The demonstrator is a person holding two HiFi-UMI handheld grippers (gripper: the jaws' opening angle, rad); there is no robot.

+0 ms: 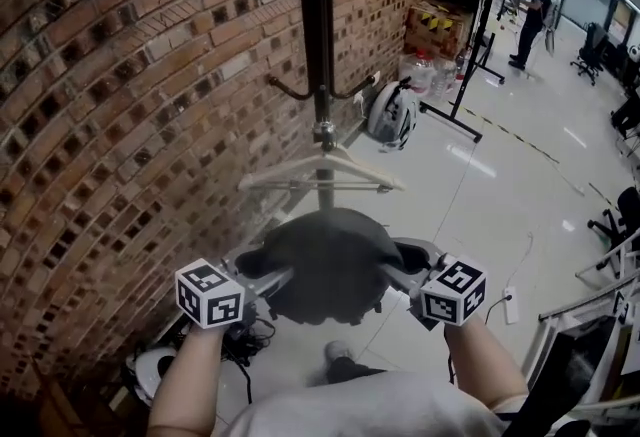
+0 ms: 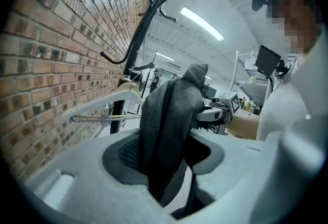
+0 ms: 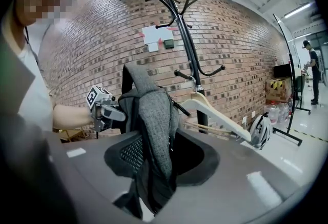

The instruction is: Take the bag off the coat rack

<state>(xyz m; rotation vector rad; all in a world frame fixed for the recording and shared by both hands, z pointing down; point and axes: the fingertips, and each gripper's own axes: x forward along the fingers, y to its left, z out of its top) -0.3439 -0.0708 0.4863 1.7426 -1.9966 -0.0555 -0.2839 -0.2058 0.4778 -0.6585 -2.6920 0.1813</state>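
Observation:
A dark grey bag (image 1: 330, 260) is held up between my two grippers, in front of the black coat rack (image 1: 318, 45) and below its hooks. My left gripper (image 1: 262, 270) is shut on the bag's left side, and grey fabric (image 2: 171, 115) fills the space between its jaws (image 2: 164, 161). On the other side my right gripper (image 1: 400, 270) is shut on the bag (image 3: 151, 130), which hangs down through its jaws (image 3: 154, 166). No strap shows on any hook of the coat rack (image 3: 187, 28).
A pale wooden hanger (image 1: 320, 170) hangs on the rack's pole just beyond the bag. A white helmet (image 1: 392, 113) hangs from a lower hook on the right. The brick wall (image 1: 120, 125) is close on the left. A person (image 1: 530, 10) stands far off at the back right.

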